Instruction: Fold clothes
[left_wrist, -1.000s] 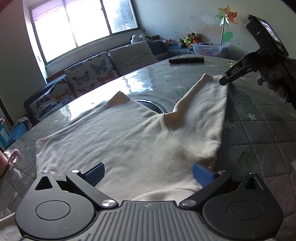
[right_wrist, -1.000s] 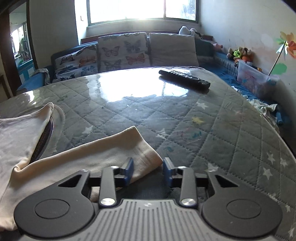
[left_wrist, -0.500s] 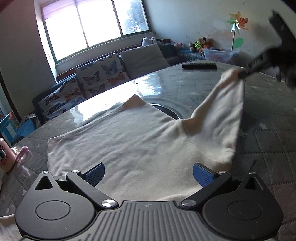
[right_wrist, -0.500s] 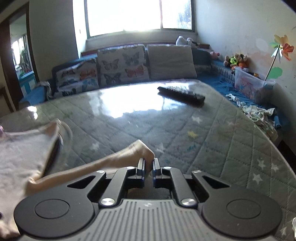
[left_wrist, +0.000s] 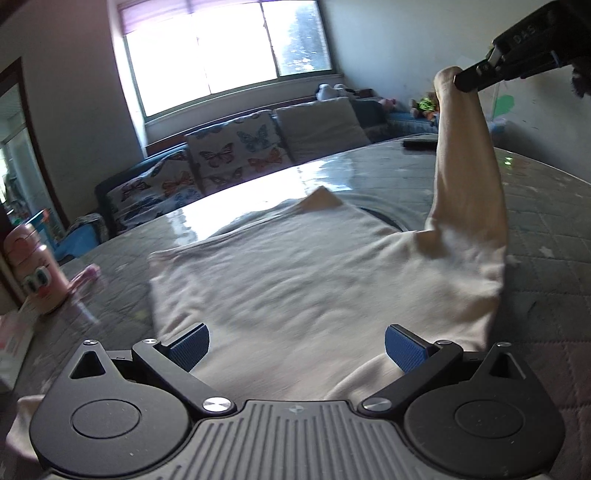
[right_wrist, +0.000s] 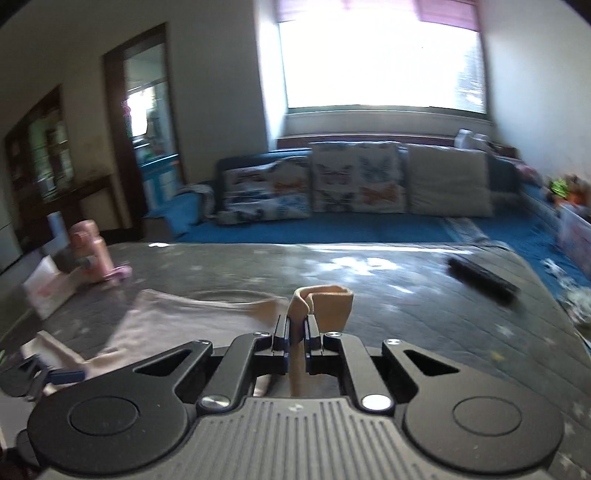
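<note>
A cream long-sleeved top (left_wrist: 295, 280) lies spread on the quilted grey table (left_wrist: 546, 236). My left gripper (left_wrist: 295, 345) is open and empty, low over the near edge of the top's body. My right gripper (right_wrist: 297, 326) is shut on the cuff of the right sleeve (right_wrist: 325, 301) and holds it high above the table. In the left wrist view the sleeve (left_wrist: 465, 177) hangs stretched from the right gripper (left_wrist: 476, 75) at upper right. The top's body (right_wrist: 177, 317) lies flat at the left in the right wrist view.
A pink bottle (left_wrist: 31, 269) and a white packet (right_wrist: 48, 291) stand at the table's left side. A black remote (right_wrist: 480, 278) lies at the far right. A blue sofa with butterfly cushions (right_wrist: 332, 184) runs behind the table under the window.
My right gripper closed on the sleeve cuff and lifted it from the table, up and toward the left. My left gripper stayed open over the top's body.
</note>
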